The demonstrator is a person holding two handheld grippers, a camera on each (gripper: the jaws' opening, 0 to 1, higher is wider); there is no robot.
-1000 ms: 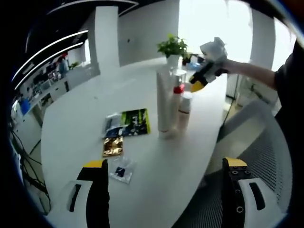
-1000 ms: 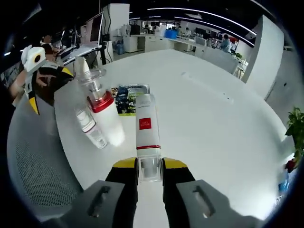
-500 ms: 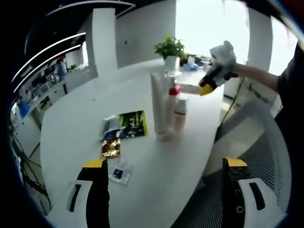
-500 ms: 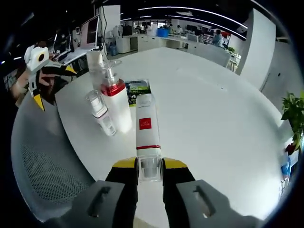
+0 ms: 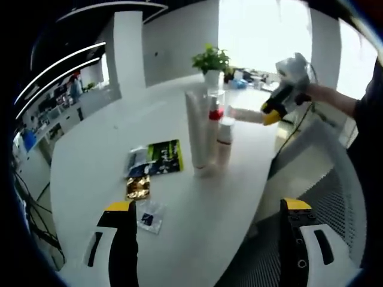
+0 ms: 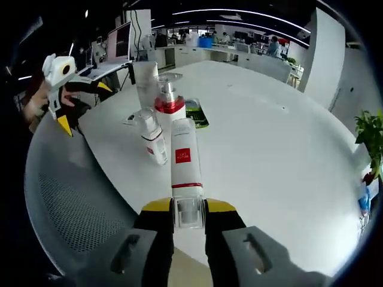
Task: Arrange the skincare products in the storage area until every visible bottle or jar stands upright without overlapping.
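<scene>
Three bottles (image 5: 206, 134) stood on the white table (image 5: 96, 161); the right gripper (image 6: 188, 210) clamped a fourth bottle (image 6: 185, 173); the left gripper (image 5: 206, 239) gaped.

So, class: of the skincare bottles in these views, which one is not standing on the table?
The white bottle with the red square label: the right gripper holds it off the table, while the other bottles stand grouped upright.

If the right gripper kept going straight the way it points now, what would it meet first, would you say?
Probably the small clear-capped bottle and red-collared pump bottle just left of the held white bottle's tip; depth is unclear, so it might pass beside them over the white table.
</scene>
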